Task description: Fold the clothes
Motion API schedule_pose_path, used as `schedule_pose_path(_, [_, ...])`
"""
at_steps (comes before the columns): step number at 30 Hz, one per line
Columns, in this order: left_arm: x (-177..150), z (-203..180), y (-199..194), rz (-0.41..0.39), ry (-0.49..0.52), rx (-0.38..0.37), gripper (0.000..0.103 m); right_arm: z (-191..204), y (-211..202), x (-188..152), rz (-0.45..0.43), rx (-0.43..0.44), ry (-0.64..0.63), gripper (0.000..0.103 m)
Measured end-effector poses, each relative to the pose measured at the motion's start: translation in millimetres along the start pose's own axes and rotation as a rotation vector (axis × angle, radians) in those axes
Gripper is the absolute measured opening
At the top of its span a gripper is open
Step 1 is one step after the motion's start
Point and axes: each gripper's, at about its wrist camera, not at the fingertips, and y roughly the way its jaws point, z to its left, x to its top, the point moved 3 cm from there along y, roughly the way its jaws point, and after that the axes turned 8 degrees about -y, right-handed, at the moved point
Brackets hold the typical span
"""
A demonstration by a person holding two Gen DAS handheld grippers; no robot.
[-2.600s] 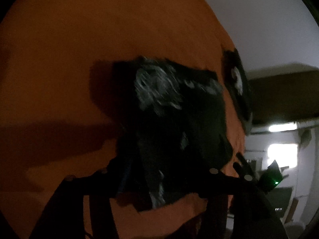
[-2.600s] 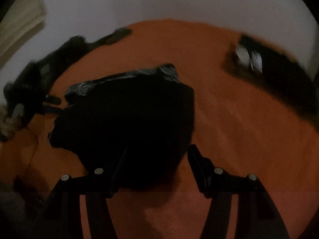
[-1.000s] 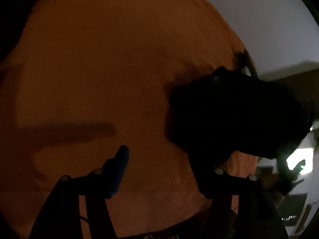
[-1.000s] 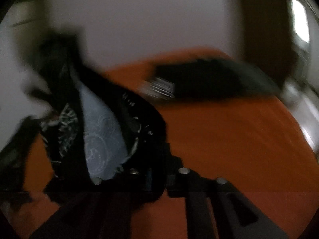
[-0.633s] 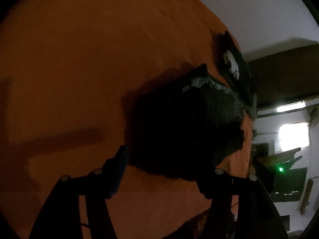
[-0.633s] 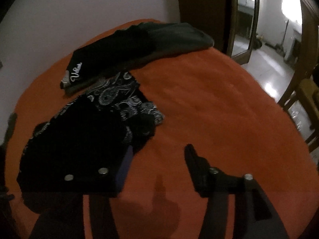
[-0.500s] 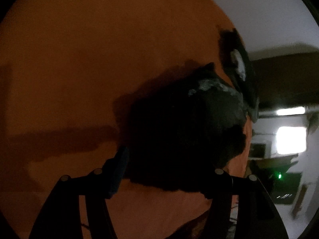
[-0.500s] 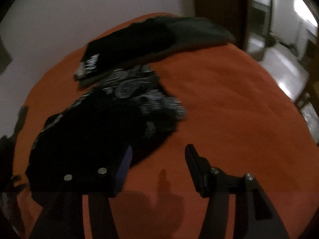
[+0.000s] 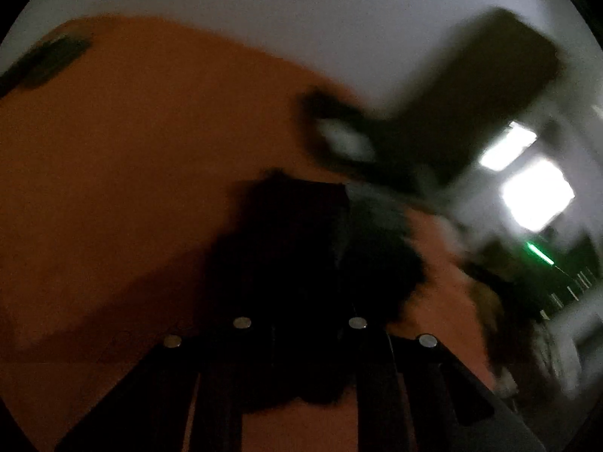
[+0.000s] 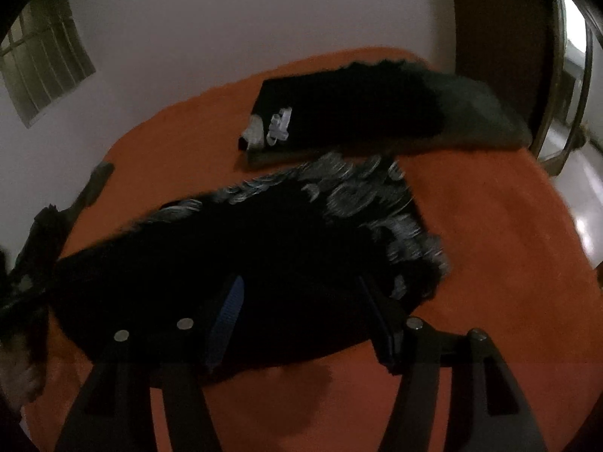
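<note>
A black garment with a pale paisley print [image 10: 264, 248] lies crumpled on the orange cover [image 10: 490, 248]. My right gripper [image 10: 301, 297] hovers over its near edge. Its jaws are opening, with the cloth lying under and between them and no pad pressing on it. In the blurred left wrist view, my left gripper [image 9: 301, 301] has its jaws closing, drawn close together on a bunch of the black garment [image 9: 312, 241]. The cloth hides its fingertips.
A stack of folded dark clothes [image 10: 369, 113] with a white label sits at the back of the cover, blurred in the left wrist view [image 9: 346, 139]. A small dark item [image 9: 45, 60] lies far left. A brown door [image 10: 497, 30] and a wooden frame [image 10: 565, 120] stand to the right.
The right gripper let go of the garment, which dropped onto the cover, and its jaws stand wide. The left gripper's jaws narrowed onto the black cloth while it rose and rolled.
</note>
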Motion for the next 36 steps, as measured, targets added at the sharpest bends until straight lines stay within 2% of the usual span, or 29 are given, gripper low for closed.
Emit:
schedule_pose_path(2, [-28.6, -5.2, -18.6, 0.057, 0.041, -0.052, 0.020, -7.7, -6.9, 5.3, -0.011, -0.015, -0.021, 0.061])
schedule_pose_path(3, [-43.2, 3.2, -19.5, 0.107, 0.026, -0.050, 0.020, -10.7, -8.7, 8.3, -0.009, -0.018, -0.032, 0.061])
schedule_pose_path(6, [-69.8, 36.2, -17.8, 0.198, -0.070, -0.035, 0.023, -10.0, 4.6, 16.8, 0.052, 0.074, -0.035, 0.063])
schedule_pose_path(8, [-75.2, 50.7, -16.3, 0.211, -0.131, -0.041, 0.023, -3.7, 15.4, 22.6, 0.093, 0.160, -0.010, 0.067])
schedule_pose_path(9, [-76.0, 55.6, -19.5, 0.200, -0.147, -0.043, 0.023, 3.2, 25.5, 27.9, 0.132, 0.230, 0.016, 0.068])
schedule_pose_path(11, [-74.8, 58.6, -23.0, 0.188, -0.150, -0.058, 0.023, 10.5, 35.0, 33.1, 0.184, 0.283, 0.049, 0.071])
schedule_pose_path(13, [-74.9, 59.3, -25.3, 0.182, -0.140, -0.048, 0.023, 6.9, 44.1, 42.4, 0.241, 0.268, 0.058, 0.073])
schedule_pose_path(16, [-74.3, 57.3, -15.6, 0.191, -0.143, -0.040, 0.024, -11.0, 52.2, 51.5, 0.268, 0.200, 0.072, 0.091])
schedule_pose_path(18, [-75.0, 57.1, -11.1, 0.199, -0.141, -0.027, 0.026, -22.0, 60.3, 46.5, 0.302, 0.184, 0.128, 0.095])
schedule_pose_path(20, [-72.8, 56.3, -5.4, 0.203, -0.152, -0.020, 0.026, -24.3, 70.6, 32.4, 0.377, 0.257, 0.236, 0.096])
schedule_pose_path(22, [-68.7, 53.8, -4.8, 0.204, -0.159, -0.022, 0.026, -10.8, 76.8, 10.0, 0.450, 0.418, 0.384, 0.096])
schedule_pose_path(24, [-67.0, 34.8, -6.4, 0.204, -0.111, -0.060, 0.026, 24.0, 72.1, -6.8, 0.483, 0.580, 0.415, 0.096])
schedule_pose_path(26, [-65.6, 14.2, -8.2, 0.204, -0.058, -0.101, 0.026, 73.1, 61.7, -18.7, 0.514, 0.687, 0.311, 0.096])
schedule_pose_path(28, [-69.1, -4.7, -7.9, 0.213, -0.032, -0.187, 0.031, 124.4, 49.9, -31.2, 0.562, 0.776, 0.159, 0.096])
schedule_pose_path(29, [-71.9, -10.7, -6.4, 0.220, -0.023, -0.199, 0.034, 146.0, 44.5, -37.3, 0.584, 0.811, 0.087, 0.096])
schedule_pose_path(30, [-76.2, -14.6, -4.9, 0.223, -0.014, -0.185, 0.036, 159.0, 39.5, -42.2, 0.585, 0.824, 0.044, 0.096])
schedule_pose_path(32, [-85.9, -19.6, -3.0, 0.231, -0.004, -0.155, 0.043, 168.1, 35.2, -49.5, 0.565, 0.774, 0.004, 0.096])
schedule_pose_path(34, [-97.7, -20.2, -5.1, 0.252, -0.014, -0.153, 0.044, 172.0, 31.5, -55.8, 0.552, 0.730, -0.019, 0.096])
schedule_pose_path(36, [-111.5, -20.0, -7.4, 0.279, -0.017, -0.132, 0.044, 165.2, 25.5, -64.8, 0.539, 0.633, -0.035, 0.096])
